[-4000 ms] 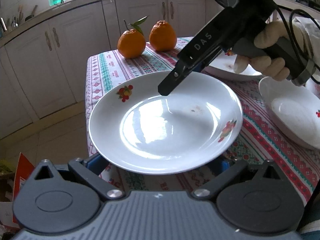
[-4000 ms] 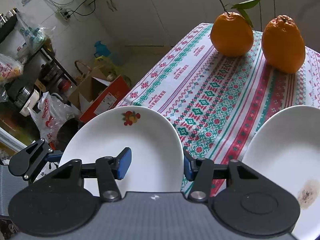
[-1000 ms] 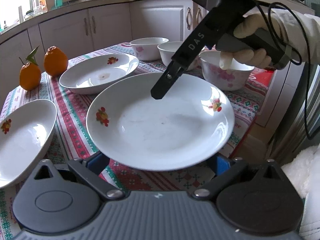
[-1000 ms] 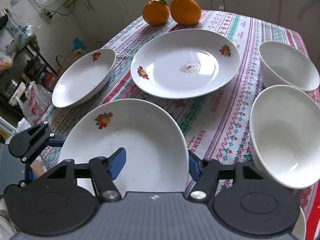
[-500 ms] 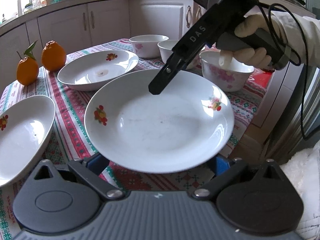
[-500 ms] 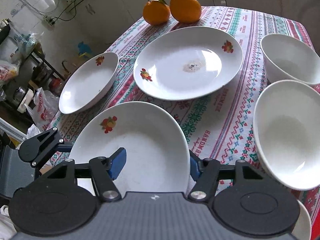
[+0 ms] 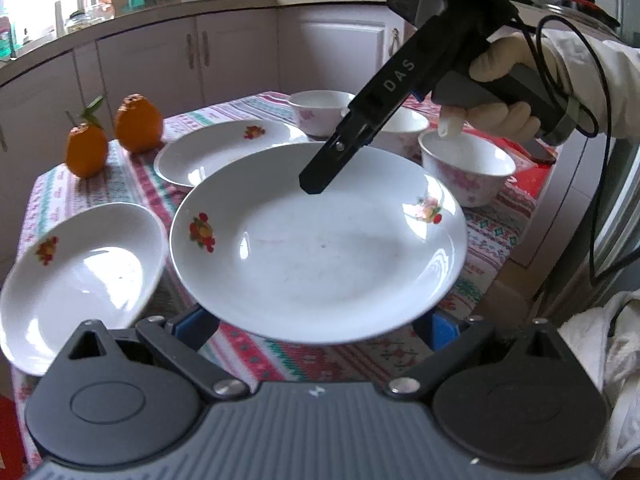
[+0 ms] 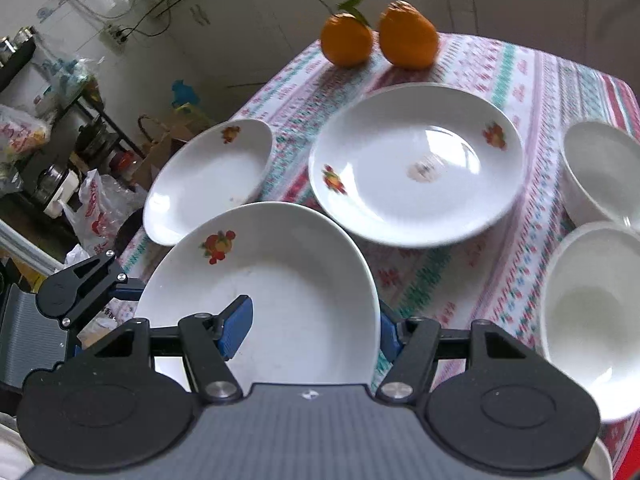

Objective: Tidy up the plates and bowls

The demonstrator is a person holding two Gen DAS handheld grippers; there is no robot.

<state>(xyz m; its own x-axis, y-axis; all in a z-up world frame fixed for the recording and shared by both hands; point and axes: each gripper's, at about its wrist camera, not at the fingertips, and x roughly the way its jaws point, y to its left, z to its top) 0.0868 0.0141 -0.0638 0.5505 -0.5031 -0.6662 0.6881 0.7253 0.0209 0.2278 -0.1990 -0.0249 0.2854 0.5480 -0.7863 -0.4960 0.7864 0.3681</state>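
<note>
Over plate (image 7: 320,248), right gripper (image 8: 312,330) angled down.

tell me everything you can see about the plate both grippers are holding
The held plate is round, white and glossy, probably ceramic, shallow with a raised rim and two fruit decals on opposite sides. It sits roughly level above the patterned tablecloth, empty apart from faint specks. The left hand-held gripper clamps its near edge; the right hand-held gripper grips the far rim.

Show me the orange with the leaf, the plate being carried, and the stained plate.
leafy orange (image 8: 346,42), right wrist view, peel.
carried plate (image 7: 320,248), left wrist view, centre.
stained plate (image 8: 416,168), right wrist view, centre.
</note>
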